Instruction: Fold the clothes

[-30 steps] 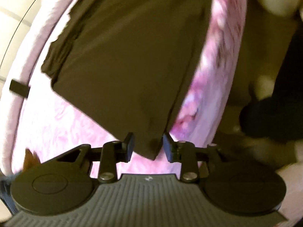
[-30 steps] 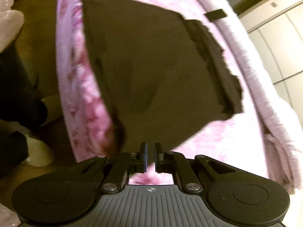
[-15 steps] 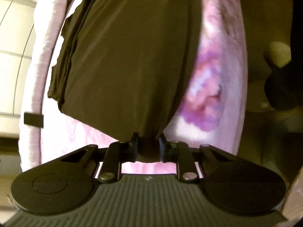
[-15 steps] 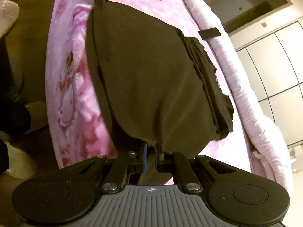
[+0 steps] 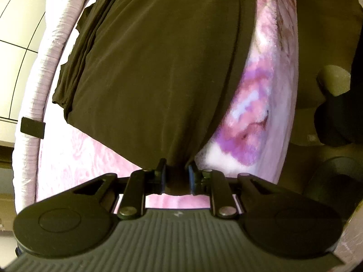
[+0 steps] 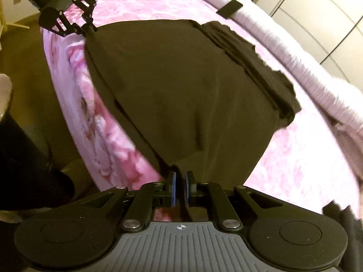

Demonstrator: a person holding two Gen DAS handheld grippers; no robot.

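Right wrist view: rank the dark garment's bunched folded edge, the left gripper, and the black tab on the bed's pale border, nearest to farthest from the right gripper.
From the right gripper, shut on the dark garment:
1. Bunched folded edge, right of the garment's middle.
2. Left gripper, upper left, clamped on the garment's far corner.
3. Black tab, top right on the pale border.
The last two are fairly close to call.

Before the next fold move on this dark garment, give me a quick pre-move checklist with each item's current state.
1. Left gripper shut on a garment corner: ok; its jaws have just been closing.
2. Right gripper shut on the other corner: ok.
3. Garment lying on the pink blanket: ok.
4. Far edge flat: not ok, bunched in layers.
5. Both layers caught in each grip: cannot tell.
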